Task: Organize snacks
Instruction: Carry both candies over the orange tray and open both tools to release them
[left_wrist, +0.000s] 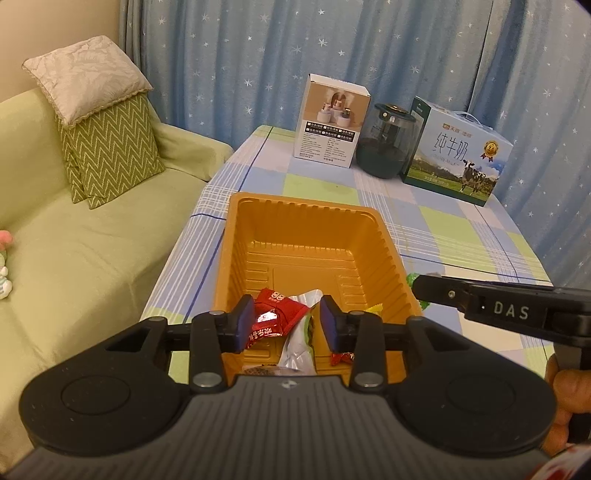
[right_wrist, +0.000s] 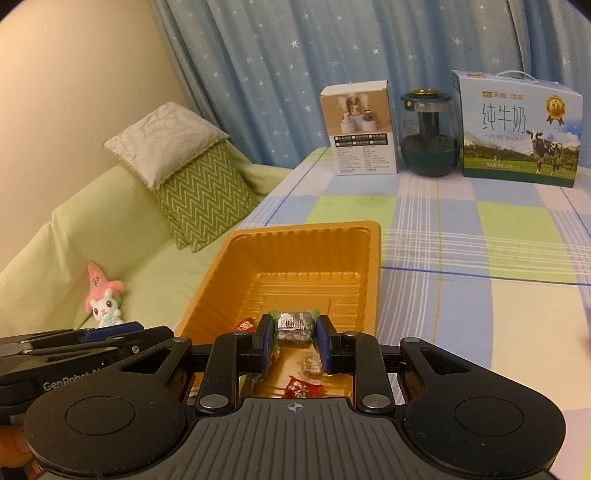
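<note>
An orange plastic tray (left_wrist: 306, 225) (right_wrist: 295, 243) sits on the checked tablecloth near the table's left edge. Several wrapped snacks lie at its near end. My left gripper (left_wrist: 287, 325) hovers over the tray's near end, jaws apart. A red packet (left_wrist: 275, 314) and a silver-wrapped snack (left_wrist: 299, 343) lie between and below its pads; contact is unclear. My right gripper (right_wrist: 295, 341) is shut on a green-and-silver wrapped snack (right_wrist: 293, 326) above the tray's near end. A red candy (right_wrist: 303, 387) and a clear-wrapped one (right_wrist: 310, 363) lie below it. The right gripper's body (left_wrist: 509, 314) shows at the left view's right side.
A white product box (right_wrist: 358, 129), a dark glass jar (right_wrist: 430, 133) and a milk carton (right_wrist: 517, 125) stand at the table's far edge before a blue star curtain. A green sofa (left_wrist: 74, 236) with cushions and a plush toy (right_wrist: 103, 295) lies left of the table.
</note>
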